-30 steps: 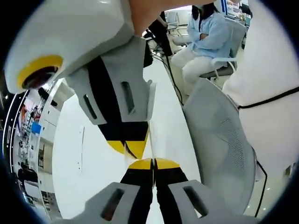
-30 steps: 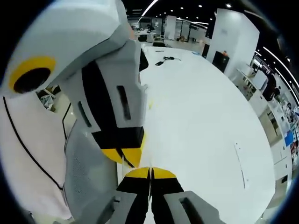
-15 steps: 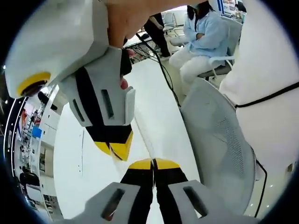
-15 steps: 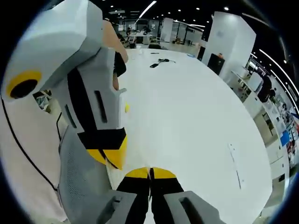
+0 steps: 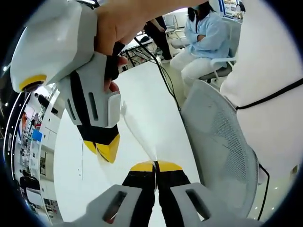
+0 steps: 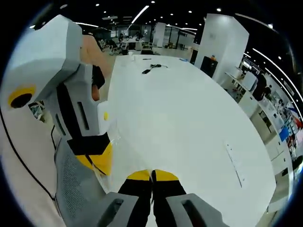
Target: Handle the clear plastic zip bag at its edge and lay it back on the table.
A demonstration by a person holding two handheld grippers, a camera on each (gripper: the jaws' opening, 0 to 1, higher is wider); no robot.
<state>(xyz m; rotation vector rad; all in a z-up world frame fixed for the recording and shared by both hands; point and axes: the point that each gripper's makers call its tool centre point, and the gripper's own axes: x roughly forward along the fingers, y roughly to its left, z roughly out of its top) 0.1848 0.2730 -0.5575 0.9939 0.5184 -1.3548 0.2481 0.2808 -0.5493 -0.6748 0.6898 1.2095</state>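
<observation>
Your left gripper (image 5: 155, 165) and right gripper (image 6: 152, 174) were each clamped closed on the clear zip bag's (image 5: 137, 135) edge, above the white surface (image 6: 189, 118).

The clear plastic zip bag (image 5: 137, 137) hangs taut in the air above the white table (image 5: 151, 94), a thin, nearly see-through sheet. In the right gripper view the bag (image 6: 124, 156) shows as a faint glossy film, its edge stretched tight.

White table (image 6: 189, 118); grey mesh chair (image 5: 222, 142); clear bag (image 5: 137, 135).
</observation>
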